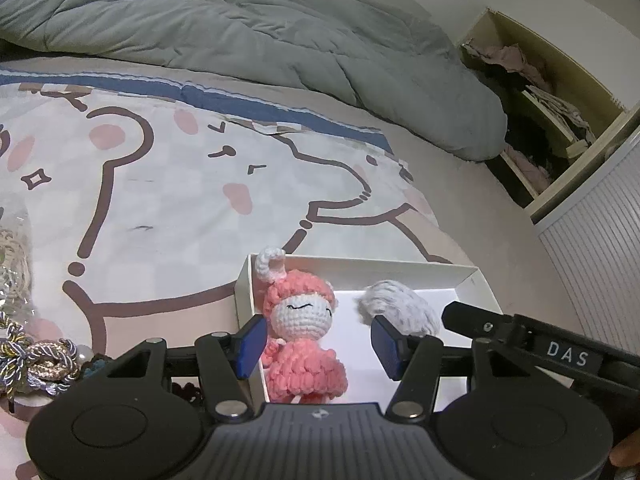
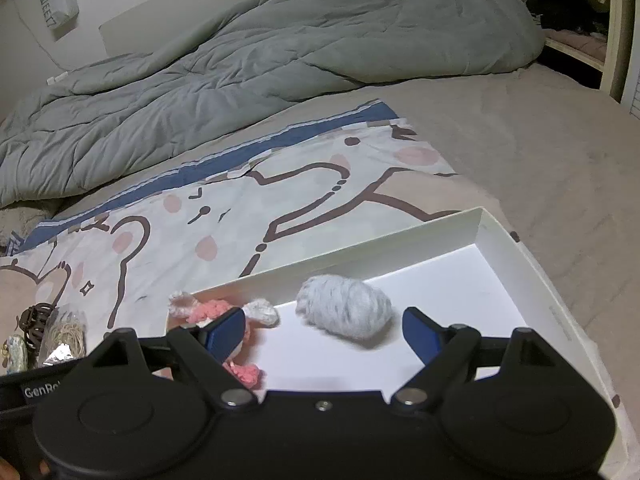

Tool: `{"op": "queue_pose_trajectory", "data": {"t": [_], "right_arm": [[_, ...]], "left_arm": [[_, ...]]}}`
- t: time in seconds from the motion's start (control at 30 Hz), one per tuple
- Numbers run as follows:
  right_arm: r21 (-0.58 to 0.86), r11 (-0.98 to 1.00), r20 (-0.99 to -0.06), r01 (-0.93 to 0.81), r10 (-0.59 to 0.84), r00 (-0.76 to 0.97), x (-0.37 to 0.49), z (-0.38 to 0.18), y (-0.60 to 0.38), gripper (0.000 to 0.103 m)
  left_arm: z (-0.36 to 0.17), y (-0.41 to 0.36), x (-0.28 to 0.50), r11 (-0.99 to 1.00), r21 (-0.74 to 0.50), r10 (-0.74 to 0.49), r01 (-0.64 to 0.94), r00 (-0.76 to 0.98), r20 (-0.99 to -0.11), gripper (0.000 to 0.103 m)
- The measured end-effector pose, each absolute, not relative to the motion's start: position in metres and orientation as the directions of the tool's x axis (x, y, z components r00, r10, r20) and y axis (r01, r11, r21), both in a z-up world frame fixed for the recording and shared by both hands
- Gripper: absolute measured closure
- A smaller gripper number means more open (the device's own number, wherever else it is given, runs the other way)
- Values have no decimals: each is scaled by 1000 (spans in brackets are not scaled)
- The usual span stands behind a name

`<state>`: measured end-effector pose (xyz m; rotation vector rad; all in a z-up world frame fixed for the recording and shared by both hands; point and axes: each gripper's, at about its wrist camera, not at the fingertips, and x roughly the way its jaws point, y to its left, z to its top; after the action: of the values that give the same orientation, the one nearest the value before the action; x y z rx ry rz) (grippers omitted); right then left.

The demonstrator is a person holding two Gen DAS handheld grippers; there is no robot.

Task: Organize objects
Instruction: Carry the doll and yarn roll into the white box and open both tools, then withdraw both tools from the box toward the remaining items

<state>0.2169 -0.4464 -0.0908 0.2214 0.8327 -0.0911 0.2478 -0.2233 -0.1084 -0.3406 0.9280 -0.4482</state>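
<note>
- The left gripper (image 1: pixel 318 346) is nearest in its own view, jaws spread wide with the blue pads on either side of a pink crochet doll (image 1: pixel 301 328) and not touching it.
- The doll leans upright against the left wall of a white box (image 1: pixel 362 266), its white face turned to the camera and a white loop on top reaching above the box rim.
- The right gripper (image 2: pixel 325 334) is also spread wide, hanging over the near part of the box (image 2: pixel 516 252) and pinching nothing.
- From the right wrist view the doll (image 2: pixel 208 312) shows at the box's near left corner, partly hidden behind the left blue pad.
- A grey fluffy ball (image 2: pixel 344 316) lies on the box floor, right of the doll and apart from it; in the left wrist view the ball (image 1: pixel 396 306) sits just past the right pad.
- The right gripper's black arm (image 1: pixel 520 336), labelled DAS, crosses the near right of the left wrist view.
- Left of the box, on the bed, lies a heap of small things: twisted cord (image 1: pixel 36 364), a dark hair claw (image 2: pixel 34 322) and a clear bag of tan bands (image 2: pixel 68 334).
- The box rests on a cartoon-print sheet (image 1: pixel 160 200) spread over the bed.
- Farther back a grey-green duvet (image 1: pixel 248 36) is bunched across the bed.
- At far right stands an open shelf (image 1: pixel 560 112) stuffed with clothes.
</note>
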Motion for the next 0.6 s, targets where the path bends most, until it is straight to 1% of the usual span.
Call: {"op": "queue_pose_trajectory", "data": {"t": [0.27,0.6], "right_arm": [[172,971,-736,168,13,677,210,-86,-448,17],[169,978,-705,126,31,708,191,-64,-440,17]], "left_arm": [[-99,-215,241,872,-432,-484,228,528,-698,45],[-70,-205,224,897,-360,-442,258,549,-709,45]]}}
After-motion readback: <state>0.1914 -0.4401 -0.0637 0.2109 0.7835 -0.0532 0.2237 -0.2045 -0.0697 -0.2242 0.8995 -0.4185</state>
